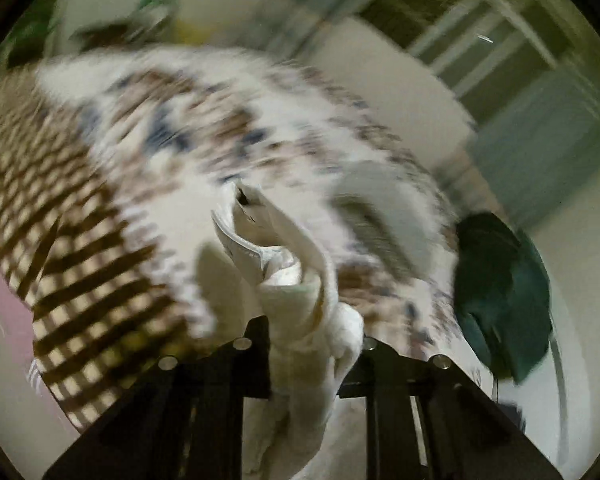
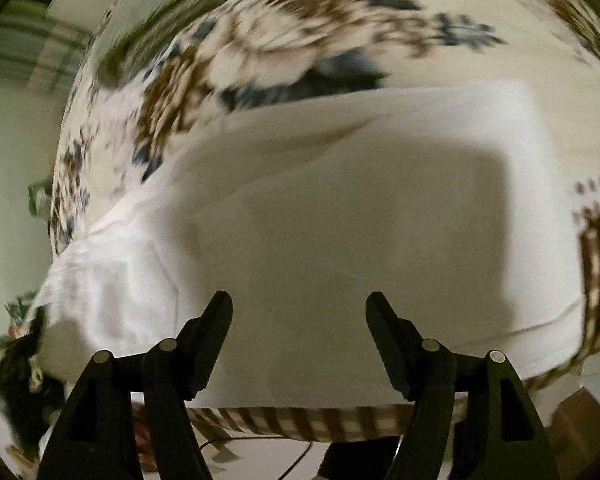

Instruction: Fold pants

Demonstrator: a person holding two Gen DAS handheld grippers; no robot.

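Observation:
The pants are white. In the left wrist view my left gripper [image 1: 312, 340] is shut on a bunched part of the white pants [image 1: 296, 280], with a waistband-like edge sticking up beyond the fingers. In the right wrist view the white pants [image 2: 340, 220] lie spread flat on the floral bedcover [image 2: 300, 32]. My right gripper [image 2: 299, 320] is open and empty, hovering just above the cloth near its close edge. Both views are motion-blurred.
The bedcover has a brown checked border [image 1: 80, 280] [image 2: 300, 420] at the bed's edge. A dark green garment [image 1: 500, 296] lies at the right of the left wrist view. A dark patterned item [image 2: 16, 360] sits at the lower left. Floor and cables [image 2: 260, 452] show below.

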